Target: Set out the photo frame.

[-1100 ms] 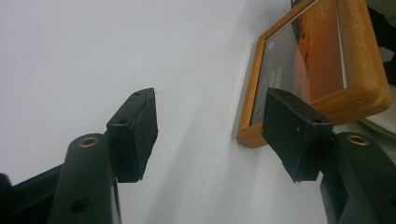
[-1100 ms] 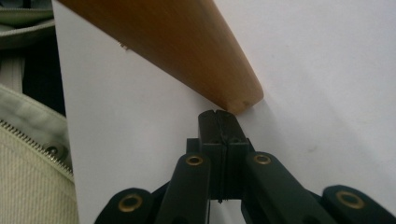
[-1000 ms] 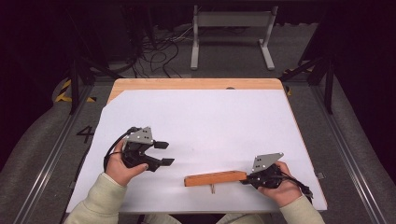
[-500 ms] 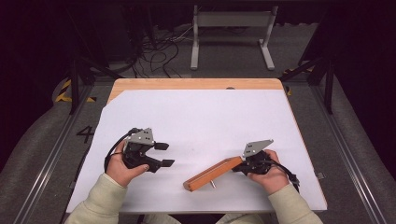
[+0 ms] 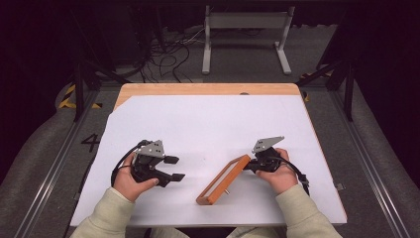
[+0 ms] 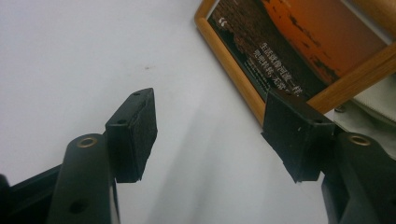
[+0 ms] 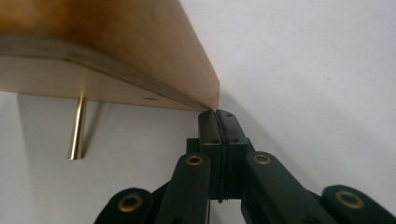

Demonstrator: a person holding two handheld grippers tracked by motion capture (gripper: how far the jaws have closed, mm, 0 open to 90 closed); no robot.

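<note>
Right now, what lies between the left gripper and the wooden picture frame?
Nothing: in the high view, only bare white table cover separates the left gripper from the wooden picture frame.

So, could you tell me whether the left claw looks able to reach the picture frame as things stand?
Probably yes: the left claw stands open, and bare white table lies between it and the frame, which the right claw holds by a corner.

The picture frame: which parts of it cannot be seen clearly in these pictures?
- Picture frame, high view: its printed face is turned away.
- Left gripper view: the print's small text is too small to read; top edge and a jaw cut it off.
- Right gripper view: picture edge cuts the frame's back.
</note>
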